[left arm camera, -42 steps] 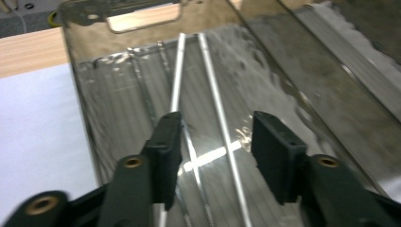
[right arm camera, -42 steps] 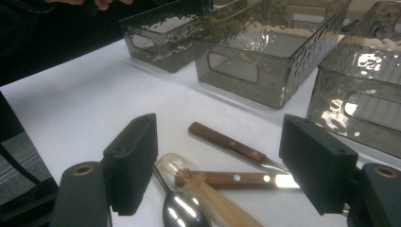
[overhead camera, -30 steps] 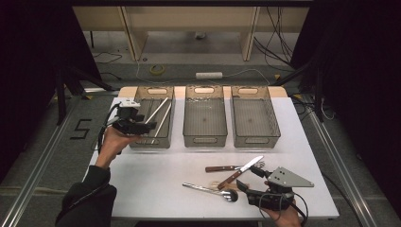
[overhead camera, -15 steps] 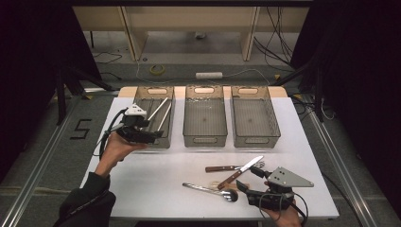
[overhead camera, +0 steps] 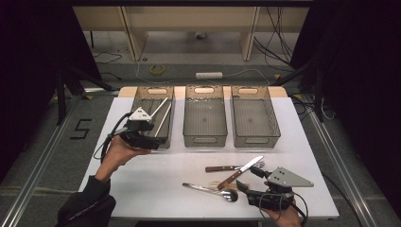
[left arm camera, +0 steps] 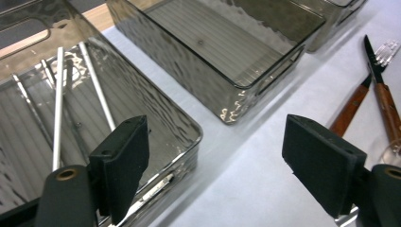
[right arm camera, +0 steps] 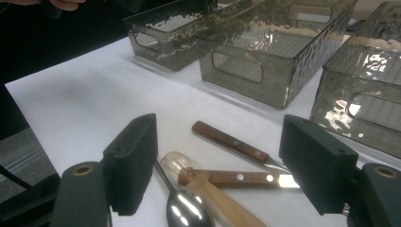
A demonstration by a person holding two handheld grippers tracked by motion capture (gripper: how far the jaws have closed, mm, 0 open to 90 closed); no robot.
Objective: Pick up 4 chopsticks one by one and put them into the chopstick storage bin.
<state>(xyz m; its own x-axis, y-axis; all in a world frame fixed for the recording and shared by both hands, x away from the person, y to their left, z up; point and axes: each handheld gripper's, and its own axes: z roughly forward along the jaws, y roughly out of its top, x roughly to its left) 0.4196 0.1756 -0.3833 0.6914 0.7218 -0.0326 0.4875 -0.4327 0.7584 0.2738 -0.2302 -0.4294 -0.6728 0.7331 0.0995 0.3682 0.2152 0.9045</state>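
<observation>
- L gripper [overhead camera: 153, 142] jaws just opened wide, nothing between; hangs over near edge of left bin [overhead camera: 142, 101], chopsticks [overhead camera: 161, 113] inside, prob two.
- R gripper [overhead camera: 243, 187] jaws apart, empty; cutlery pile [overhead camera: 227, 177] near-right. Close squarely on one handle only.

Left gripper [overhead camera: 156, 142] at the left bin [overhead camera: 152, 116] — right gripper [overhead camera: 246, 189] beside the cutlery [overhead camera: 227, 177].

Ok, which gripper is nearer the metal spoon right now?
Right. The right gripper sits just beside the metal spoon at the table's near edge; the left gripper is away at the left bin.
</observation>
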